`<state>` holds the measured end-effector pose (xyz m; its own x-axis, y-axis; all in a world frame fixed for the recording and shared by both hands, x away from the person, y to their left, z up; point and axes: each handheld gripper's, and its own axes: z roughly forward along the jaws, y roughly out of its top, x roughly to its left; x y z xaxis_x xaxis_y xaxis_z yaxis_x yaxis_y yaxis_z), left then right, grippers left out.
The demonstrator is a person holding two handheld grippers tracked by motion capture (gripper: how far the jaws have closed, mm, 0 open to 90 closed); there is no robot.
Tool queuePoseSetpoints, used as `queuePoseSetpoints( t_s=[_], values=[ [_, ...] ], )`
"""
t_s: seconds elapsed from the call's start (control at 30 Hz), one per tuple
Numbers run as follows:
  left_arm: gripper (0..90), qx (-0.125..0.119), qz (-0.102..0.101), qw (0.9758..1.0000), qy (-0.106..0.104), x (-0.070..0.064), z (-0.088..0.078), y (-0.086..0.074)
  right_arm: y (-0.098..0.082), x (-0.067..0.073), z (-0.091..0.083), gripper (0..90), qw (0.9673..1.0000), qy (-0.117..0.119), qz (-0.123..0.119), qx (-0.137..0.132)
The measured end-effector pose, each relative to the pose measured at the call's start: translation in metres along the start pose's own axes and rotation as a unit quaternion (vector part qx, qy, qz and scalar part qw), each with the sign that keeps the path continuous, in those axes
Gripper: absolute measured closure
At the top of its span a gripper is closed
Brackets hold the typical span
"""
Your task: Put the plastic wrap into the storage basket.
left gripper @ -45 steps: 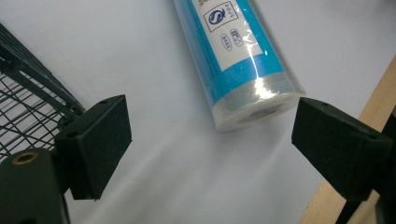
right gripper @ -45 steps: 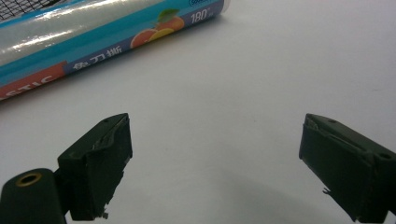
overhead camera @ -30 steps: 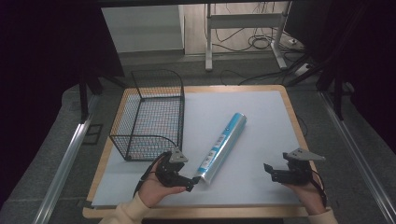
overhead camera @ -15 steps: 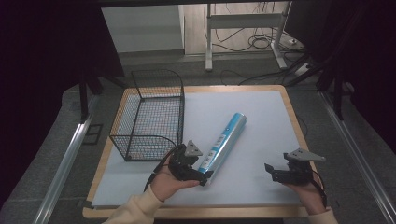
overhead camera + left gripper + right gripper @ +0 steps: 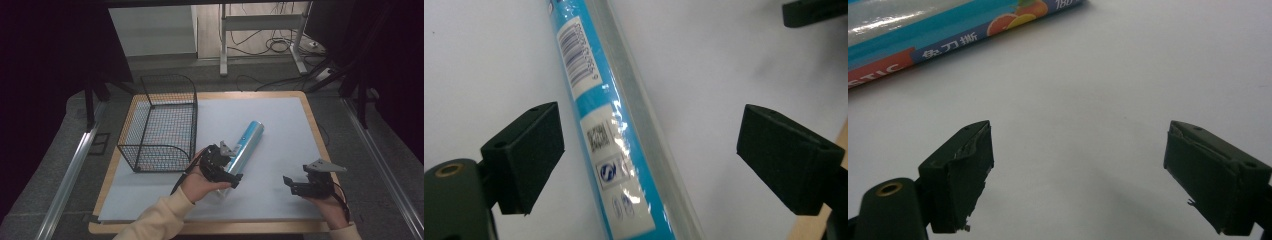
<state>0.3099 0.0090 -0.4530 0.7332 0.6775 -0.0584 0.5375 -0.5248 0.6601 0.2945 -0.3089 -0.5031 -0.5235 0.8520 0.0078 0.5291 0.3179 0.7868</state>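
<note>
Here, a big white table (image 5: 280,120) across the middle of the high view. Next in size, a black wire basket (image 5: 160,122) at center left, standing apart from the roll. Then 1 long blue roll (image 5: 242,145) lying flat and slanted in the middle, barcode label facing up in the left gripper view (image 5: 616,125). Over its lower end, the left gripper (image 5: 222,167), jaws spread wide, 1 on each side of the roll, not touching it yet. At lower right, the right gripper (image 5: 305,186), jaws also wide, holding nothing, well apart from the roll (image 5: 948,30). Round and shiny, so maybe slippery: could roll away or tip down if pinched near the end and not the middle.
</note>
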Motion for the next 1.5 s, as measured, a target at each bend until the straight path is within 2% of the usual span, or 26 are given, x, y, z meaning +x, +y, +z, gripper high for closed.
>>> queuePoseSetpoints(
  t_s=[0.1,0.2,0.27,0.4,0.6,0.63,0.8,0.83,1.07,1.13,1.33,1.4,1.5],
  values=[
    [11.8,0.012,-0.008,0.9999,-0.002,0.003,0.011,0.009,0.0,0.0,0.0,12.7,1.0,0.001,-0.001,0.001],
    [11.8,0.022,-0.009,0.9997,0.005,0.006,0.02,0.017,0.0,-0.001,0.0,12.7,1.0,0.002,0.001,0.0],
    [11.9,0.028,-0.019,0.9994,0.008,0.01,0.029,0.024,-0.001,-0.001,0.001,12.7,1.0,0.001,0.002,0.001],
    [11.8,0.046,-0.023,0.9985,0.017,0.016,0.046,0.035,-0.001,-0.001,0.001,12.7,1.0,0.002,0.003,0.001],
    [12.0,0.075,-0.033,0.9962,0.028,0.023,0.07,0.047,-0.001,-0.002,0.001,12.7,1.0,0.003,0.003,0.003],
    [12.2,0.08,-0.04,0.9956,0.028,0.025,0.076,0.049,-0.001,-0.003,0.002,12.7,1.0,0.002,0.004,0.003],
    [12.4,0.098,-0.041,0.9936,0.037,0.026,0.089,0.055,-0.001,-0.004,0.002,12.7,1.0,0.002,0.006,0.004],
    [12.8,0.106,-0.042,0.9925,0.044,0.027,0.094,0.058,-0.001,-0.004,0.002,12.7,1.0,0.002,0.007,0.004],
    [16.1,0.126,-0.05,0.9898,0.044,0.034,0.104,0.059,-0.001,-0.004,0.001,12.7,1.0,0.002,0.008,0.004],
    [16.4,0.129,-0.053,0.9895,0.04,0.034,0.106,0.059,-0.001,-0.005,0.002,12.7,1.0,0.002,0.009,0.004],
    [17.9,0.141,-0.054,0.9875,0.045,0.035,0.112,0.06,-0.001,-0.005,0.002,12.7,0.9999,0.001,0.01,0.006],
    [20.1,0.149,-0.058,0.9862,0.041,0.036,0.117,0.059,-0.002,-0.005,0.002,12.7,0.9999,0.001,0.01,0.007],
    [25.0,0.153,-0.062,0.9858,0.031,0.036,0.118,0.059,-0.002,-0.005,0.002,12.8,0.9999,0.0,0.012,0.006]
  ],
)
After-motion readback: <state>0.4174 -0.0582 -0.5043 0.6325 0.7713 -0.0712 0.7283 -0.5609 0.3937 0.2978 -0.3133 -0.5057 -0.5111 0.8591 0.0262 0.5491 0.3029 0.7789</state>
